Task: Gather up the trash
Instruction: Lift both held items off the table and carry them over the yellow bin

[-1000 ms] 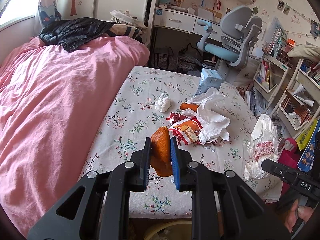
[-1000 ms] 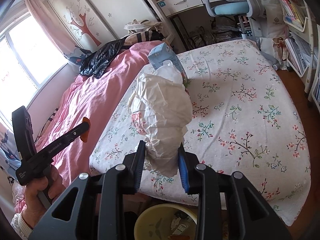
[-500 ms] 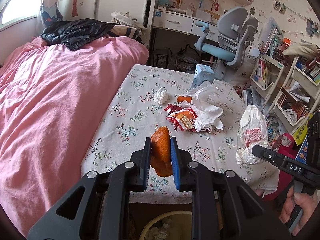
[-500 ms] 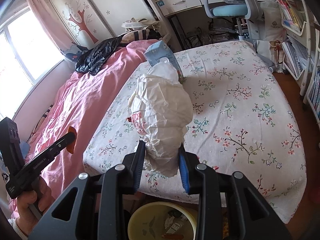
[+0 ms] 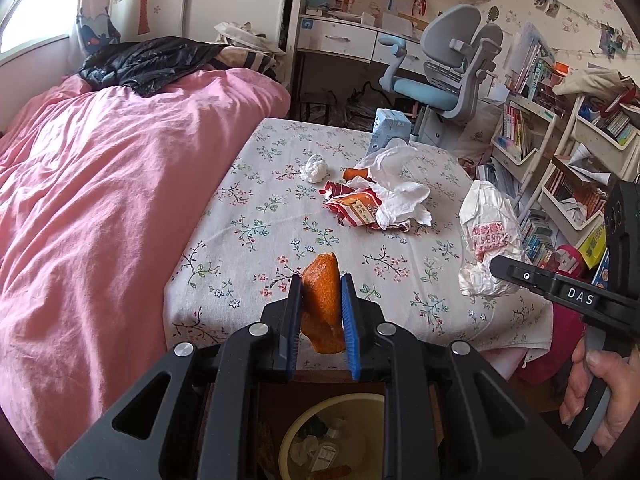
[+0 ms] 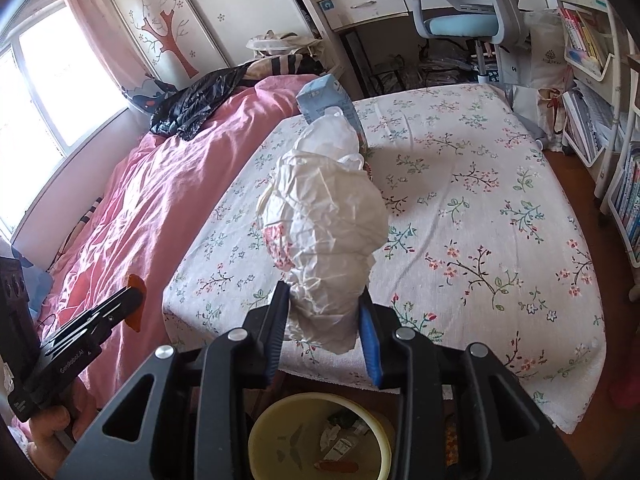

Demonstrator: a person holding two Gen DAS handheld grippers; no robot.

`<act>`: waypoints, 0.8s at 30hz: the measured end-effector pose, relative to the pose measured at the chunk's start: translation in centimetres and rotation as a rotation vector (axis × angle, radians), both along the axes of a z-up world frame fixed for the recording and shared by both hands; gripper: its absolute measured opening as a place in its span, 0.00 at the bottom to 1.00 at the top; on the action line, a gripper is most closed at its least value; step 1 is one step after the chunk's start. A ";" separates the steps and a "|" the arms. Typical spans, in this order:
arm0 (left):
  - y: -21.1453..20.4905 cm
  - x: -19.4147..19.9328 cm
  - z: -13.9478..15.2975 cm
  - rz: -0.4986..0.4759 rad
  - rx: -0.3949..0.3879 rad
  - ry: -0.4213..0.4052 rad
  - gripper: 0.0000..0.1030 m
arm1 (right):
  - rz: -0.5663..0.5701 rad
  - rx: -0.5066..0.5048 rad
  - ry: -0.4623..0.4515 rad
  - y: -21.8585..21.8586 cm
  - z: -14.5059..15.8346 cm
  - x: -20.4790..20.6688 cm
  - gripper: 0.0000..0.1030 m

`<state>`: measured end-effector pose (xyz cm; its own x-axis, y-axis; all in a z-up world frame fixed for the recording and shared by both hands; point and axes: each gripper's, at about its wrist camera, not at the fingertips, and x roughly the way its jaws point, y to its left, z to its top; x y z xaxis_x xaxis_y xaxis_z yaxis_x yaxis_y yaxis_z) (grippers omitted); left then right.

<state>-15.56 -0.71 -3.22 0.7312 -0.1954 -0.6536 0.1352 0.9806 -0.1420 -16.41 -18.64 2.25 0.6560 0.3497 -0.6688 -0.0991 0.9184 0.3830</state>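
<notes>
the left claw [image 5: 320, 300] is clenched on an orange peel [image 5: 321, 292], the right claw [image 6: 323, 316] grips a crumpled white bag [image 6: 324, 232], both at the near edge of the flowered counter [image 5: 256, 200]. the yellow bin [image 6: 320, 436] sits below (already holding scraps). this looks like the drop-off step: next, bring each load over the bin and release.

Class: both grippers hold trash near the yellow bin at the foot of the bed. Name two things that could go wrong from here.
1. The orange peel in the left gripper sits short of the yellow bin, so an early release could drop it on the floor.
2. The bulky crumpled white bag in the right gripper might catch the bin's rim and spill over.
</notes>
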 end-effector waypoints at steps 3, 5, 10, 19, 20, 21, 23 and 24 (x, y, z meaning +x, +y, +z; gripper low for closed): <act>-0.2 -0.6 -0.2 -0.009 0.006 0.001 0.18 | 0.007 -0.007 -0.006 0.2 0.1 -0.3 0.34; -0.3 -0.9 -0.3 -0.012 0.008 0.002 0.18 | 0.007 -0.007 -0.009 0.2 0.1 -0.4 0.34; -0.3 -1.3 -0.5 -0.014 0.009 0.004 0.18 | 0.013 -0.008 -0.014 0.2 0.1 -0.8 0.35; -0.6 -2.7 -1.2 -0.024 0.020 0.013 0.18 | 0.024 -0.009 -0.021 0.5 0.1 -1.7 0.35; -0.6 -2.8 -1.3 -0.025 0.021 0.014 0.18 | 0.025 -0.009 -0.022 0.6 0.1 -1.9 0.35; -0.6 -3.0 -1.3 -0.026 0.023 0.014 0.18 | 0.026 -0.009 -0.022 0.7 0.1 -2.0 0.35; -0.7 -3.2 -1.4 -0.028 0.024 0.017 0.18 | 0.029 -0.007 -0.023 0.8 0.1 -2.3 0.35; -0.8 -3.3 -1.5 -0.030 0.025 0.019 0.18 | 0.029 -0.006 -0.024 0.8 0.1 -2.4 0.35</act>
